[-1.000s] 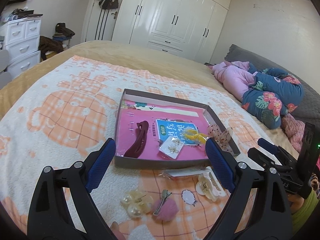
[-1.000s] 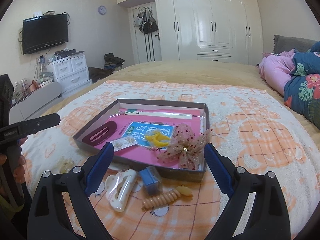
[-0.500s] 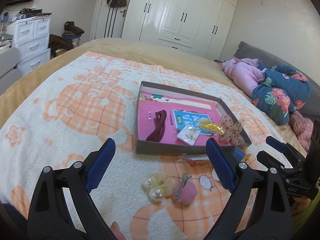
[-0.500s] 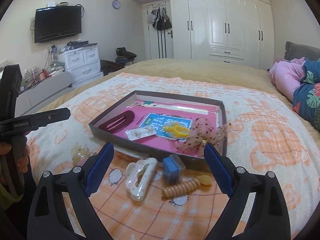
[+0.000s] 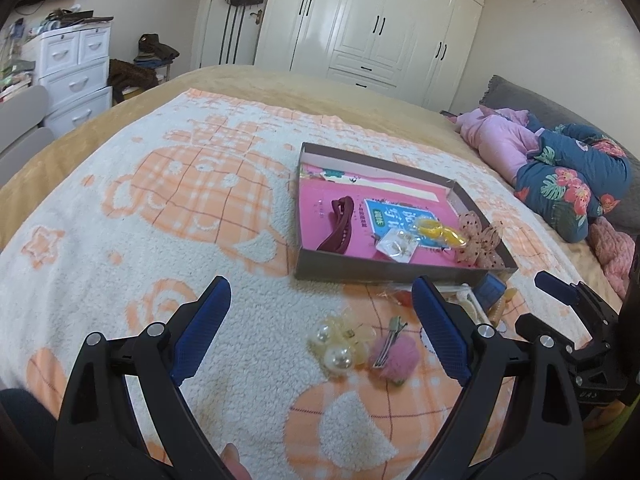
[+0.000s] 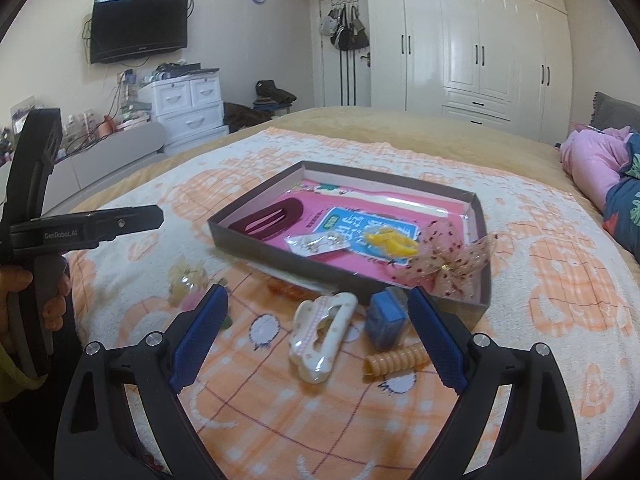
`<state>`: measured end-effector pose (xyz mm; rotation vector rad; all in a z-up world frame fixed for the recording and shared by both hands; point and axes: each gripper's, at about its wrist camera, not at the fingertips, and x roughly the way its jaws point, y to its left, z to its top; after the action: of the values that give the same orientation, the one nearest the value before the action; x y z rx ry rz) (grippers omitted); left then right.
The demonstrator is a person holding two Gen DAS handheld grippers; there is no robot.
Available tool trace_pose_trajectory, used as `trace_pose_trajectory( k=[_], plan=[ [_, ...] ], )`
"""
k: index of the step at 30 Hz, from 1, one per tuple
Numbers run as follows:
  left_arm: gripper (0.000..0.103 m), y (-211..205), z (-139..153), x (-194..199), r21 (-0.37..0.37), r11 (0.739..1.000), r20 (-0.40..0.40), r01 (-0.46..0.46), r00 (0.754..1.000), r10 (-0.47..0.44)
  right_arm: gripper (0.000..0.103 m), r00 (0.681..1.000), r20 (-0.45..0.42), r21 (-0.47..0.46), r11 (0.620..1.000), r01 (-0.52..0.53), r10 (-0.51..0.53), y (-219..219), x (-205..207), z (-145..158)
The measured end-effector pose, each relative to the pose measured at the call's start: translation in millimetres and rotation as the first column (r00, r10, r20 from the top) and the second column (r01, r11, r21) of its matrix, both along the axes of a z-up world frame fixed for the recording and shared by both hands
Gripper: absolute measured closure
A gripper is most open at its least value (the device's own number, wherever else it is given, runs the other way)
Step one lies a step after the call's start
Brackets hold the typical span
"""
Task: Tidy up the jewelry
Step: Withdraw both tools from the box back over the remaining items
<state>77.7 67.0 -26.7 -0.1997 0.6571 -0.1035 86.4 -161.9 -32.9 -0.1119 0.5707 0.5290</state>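
In the left wrist view the left claw's (image 5: 320,330) right finger (image 5: 438,330) covers most of the white hair clip (image 5: 470,300) and the coil tie (image 5: 502,306). In the right wrist view the pearl clip (image 6: 186,282) blurs, and the box wall (image 6: 280,254) partly hides an orange item (image 6: 286,290).

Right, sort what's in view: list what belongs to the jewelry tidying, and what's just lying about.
Belongs to the job:
- tray
- white claw clip
- blue box
- orange coil hair tie
- pearl clip
- pink pompom clip
- left gripper, open
- right gripper, open

Just lying about:
- blanket
- pink clothes
- floral bedding
- television
- drawer unit
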Motion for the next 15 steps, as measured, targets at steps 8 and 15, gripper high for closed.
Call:
trace_pose_trajectory(
  k=[8,15],
  plan=[
    [0.020,1,-8,-4,0.012,1.000,-0.026,0.002,1.000,-0.001,0.019,0.997,-0.042,-0.031,0.997,-0.064,0.063,18,-7,-14],
    [0.020,-2,-20,-4,0.010,1.000,-0.065,0.022,0.998,-0.022,0.025,0.995,-0.074,-0.052,0.997,-0.063,0.059,23,-3,-26]
  ],
)
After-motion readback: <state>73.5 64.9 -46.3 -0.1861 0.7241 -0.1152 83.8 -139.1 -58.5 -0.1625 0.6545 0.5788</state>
